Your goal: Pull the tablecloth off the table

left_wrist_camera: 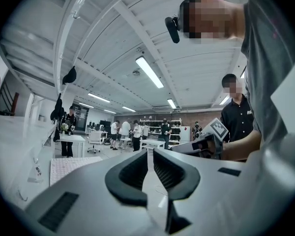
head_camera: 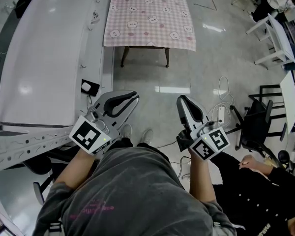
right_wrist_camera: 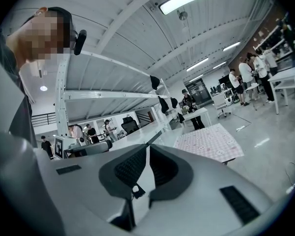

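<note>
A pink checked tablecloth with small animal prints covers a small dark-legged table far ahead of me on the shiny floor. It also shows low at the left as the tablecloth in the left gripper view, and right of the jaws as the tablecloth in the right gripper view. My left gripper is held near my body, shut with nothing in it. My right gripper is beside it, also shut and holding nothing. Both are well short of the cloth.
A long white worktop runs along the left, a black adapter at its edge. A black chair and floor cables lie to the right. White desks stand far right. A person in black is close at lower right.
</note>
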### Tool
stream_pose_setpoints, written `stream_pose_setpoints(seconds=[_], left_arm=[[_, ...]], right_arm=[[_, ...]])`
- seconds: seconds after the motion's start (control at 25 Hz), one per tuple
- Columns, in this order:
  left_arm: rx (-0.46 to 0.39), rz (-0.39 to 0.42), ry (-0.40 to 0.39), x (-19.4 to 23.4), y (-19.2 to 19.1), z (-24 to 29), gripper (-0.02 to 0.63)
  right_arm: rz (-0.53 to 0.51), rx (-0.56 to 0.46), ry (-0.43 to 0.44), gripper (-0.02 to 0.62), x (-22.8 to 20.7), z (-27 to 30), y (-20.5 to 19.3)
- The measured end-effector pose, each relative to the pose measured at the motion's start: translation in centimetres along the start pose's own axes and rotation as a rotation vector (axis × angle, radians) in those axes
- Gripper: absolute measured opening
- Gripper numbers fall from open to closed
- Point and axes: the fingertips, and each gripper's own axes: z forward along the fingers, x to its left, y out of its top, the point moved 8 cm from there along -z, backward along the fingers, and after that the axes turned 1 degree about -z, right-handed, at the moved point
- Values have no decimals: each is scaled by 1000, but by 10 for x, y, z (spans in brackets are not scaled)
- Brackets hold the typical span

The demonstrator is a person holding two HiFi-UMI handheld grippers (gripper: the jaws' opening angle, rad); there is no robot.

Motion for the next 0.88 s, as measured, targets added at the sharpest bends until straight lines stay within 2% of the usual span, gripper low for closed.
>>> stream_pose_setpoints(seconds=[0.24, 0.52, 0.88], left_arm=[[28, -4, 12, 4, -2, 4, 58], [14, -4, 4, 7, -2, 9, 81], [15, -5, 9, 11, -2, 10, 94]], right_arm=[[-9, 5, -4, 8, -4, 3, 2], [-10, 8, 6, 13, -7, 6, 4], [-10, 15, 15, 74, -10, 10, 5]])
